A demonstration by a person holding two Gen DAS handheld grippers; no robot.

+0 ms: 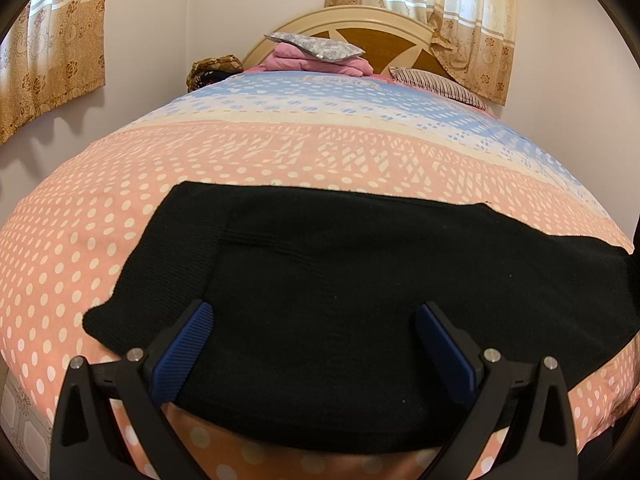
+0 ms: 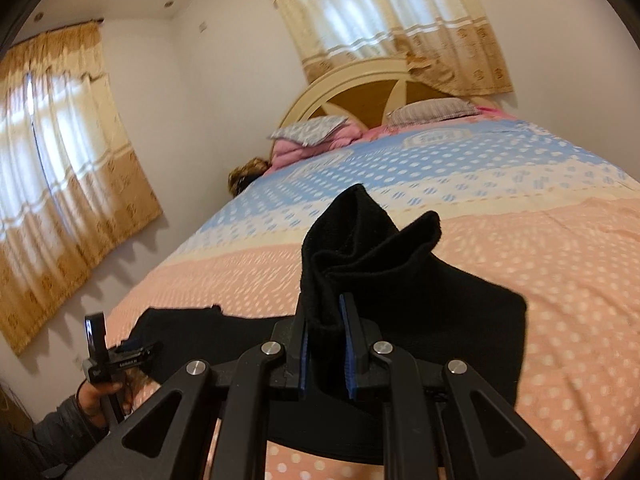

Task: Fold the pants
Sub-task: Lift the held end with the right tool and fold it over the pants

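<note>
Black pants (image 1: 360, 264) lie spread across the pink dotted bedspread (image 1: 100, 220), folded lengthwise. My left gripper (image 1: 314, 320) hovers over their near part, open, its blue pads (image 1: 188, 344) wide apart with only flat cloth below. In the right wrist view my right gripper (image 2: 325, 308) is shut on a bunched end of the pants (image 2: 360, 248), lifted off the bed and standing up in a peak between the pads. The rest of the pants (image 2: 460, 320) trails down onto the bed. At the lower left a hand holds the left gripper (image 2: 132, 354) over the far end of the pants.
The bed (image 2: 520, 240) has a pink and blue dotted cover. Pillows and pink folded bedding (image 1: 320, 56) lie at the headboard (image 1: 372, 28), with a striped pillow (image 1: 436, 84) to the right. Curtains (image 2: 60, 152) hang on the left wall and behind the headboard.
</note>
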